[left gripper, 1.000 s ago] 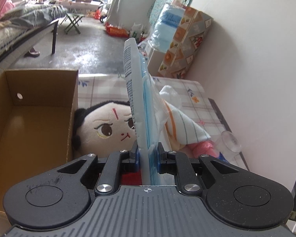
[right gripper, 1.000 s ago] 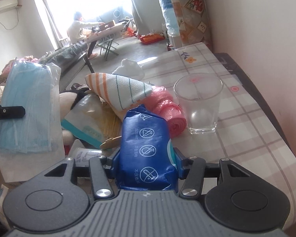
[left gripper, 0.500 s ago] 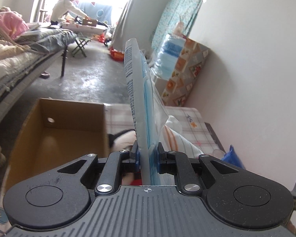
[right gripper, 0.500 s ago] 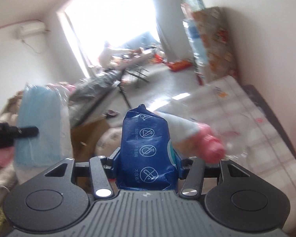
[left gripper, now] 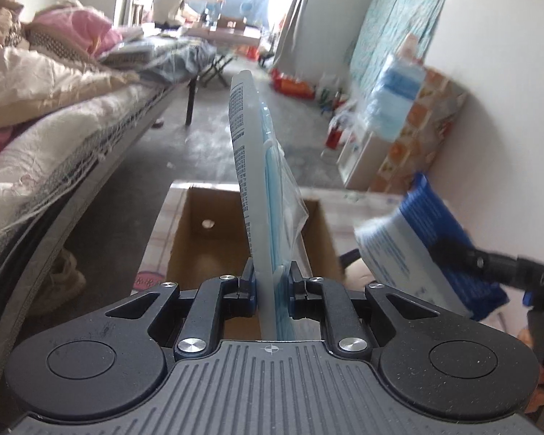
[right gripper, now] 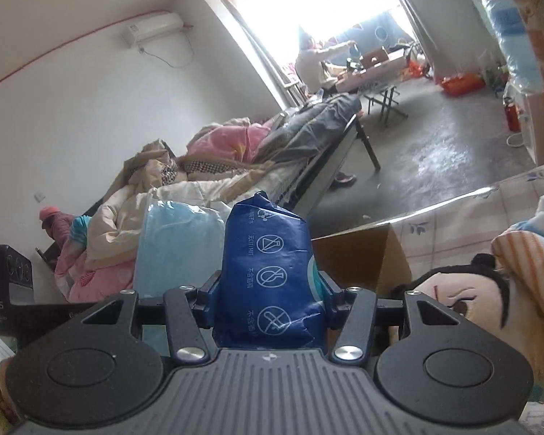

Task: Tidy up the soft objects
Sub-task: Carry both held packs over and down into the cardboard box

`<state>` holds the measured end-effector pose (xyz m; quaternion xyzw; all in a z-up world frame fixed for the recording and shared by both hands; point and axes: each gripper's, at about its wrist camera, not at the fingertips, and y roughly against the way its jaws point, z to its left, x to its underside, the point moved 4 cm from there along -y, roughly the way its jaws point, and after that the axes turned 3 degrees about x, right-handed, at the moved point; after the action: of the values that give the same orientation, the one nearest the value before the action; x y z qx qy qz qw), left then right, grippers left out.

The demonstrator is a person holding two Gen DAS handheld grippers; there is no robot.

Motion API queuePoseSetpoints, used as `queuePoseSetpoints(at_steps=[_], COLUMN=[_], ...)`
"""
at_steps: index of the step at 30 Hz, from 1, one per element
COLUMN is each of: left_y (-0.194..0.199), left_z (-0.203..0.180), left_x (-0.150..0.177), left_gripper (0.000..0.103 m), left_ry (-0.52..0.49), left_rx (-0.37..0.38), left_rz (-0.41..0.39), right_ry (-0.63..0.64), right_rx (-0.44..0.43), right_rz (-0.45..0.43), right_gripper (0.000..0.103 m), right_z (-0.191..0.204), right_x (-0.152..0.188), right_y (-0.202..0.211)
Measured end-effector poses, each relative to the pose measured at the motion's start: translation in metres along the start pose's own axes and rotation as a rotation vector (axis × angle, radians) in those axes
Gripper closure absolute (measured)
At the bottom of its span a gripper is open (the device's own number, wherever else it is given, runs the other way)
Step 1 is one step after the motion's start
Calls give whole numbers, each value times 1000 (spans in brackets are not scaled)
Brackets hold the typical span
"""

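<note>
Cardboard box [left gripper: 206,250] below, left claw [left gripper: 271,282] pinching mask pack [left gripper: 261,181] (edge-on), right claw [right gripper: 268,297] clamping blue pouch [right gripper: 268,272]

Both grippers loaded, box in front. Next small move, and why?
Probably lower the left gripper toward the cardboard box and release: its mask pack already hangs above the open box. The right gripper, shut on the blue wipes pack, sits off to the side.

You're in a lived-in home bedroom: a bed [right gripper: 235,166] heaped with quilts [left gripper: 43,83], an air conditioner [right gripper: 154,29] on the wall, a bare concrete floor [left gripper: 199,141], and a checked tabletop [right gripper: 489,214].
</note>
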<state>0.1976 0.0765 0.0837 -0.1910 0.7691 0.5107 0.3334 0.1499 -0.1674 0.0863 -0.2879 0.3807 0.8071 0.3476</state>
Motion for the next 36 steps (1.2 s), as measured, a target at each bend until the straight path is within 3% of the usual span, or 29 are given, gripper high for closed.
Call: queuePoseSetpoints(at_steps=[6,14,18,25,36], left_y=[-80,-134,-150,-168,-179], left_z=[24,22,27,36,53], left_x=[-9,-4,-3,-2,5], left_gripper=[90,90,89,88,87], left_ry=[-58,-193,-220,-184,-145], left_rx=[-74,-227,-287,-309,-357], left_rz=[185,303,339,382,376], right_ry=[-36,-115,-152,-219,-234], right_rx=[148,263,292,272,289], right_rz=[135,249,288,357,353], right_gripper=[47,47,47,47,47], right_z=[-8,-20,-26,-36,-40], right_x=[-6,-2,2,23,47], right_y=[-90,-162,-191,-222,-251])
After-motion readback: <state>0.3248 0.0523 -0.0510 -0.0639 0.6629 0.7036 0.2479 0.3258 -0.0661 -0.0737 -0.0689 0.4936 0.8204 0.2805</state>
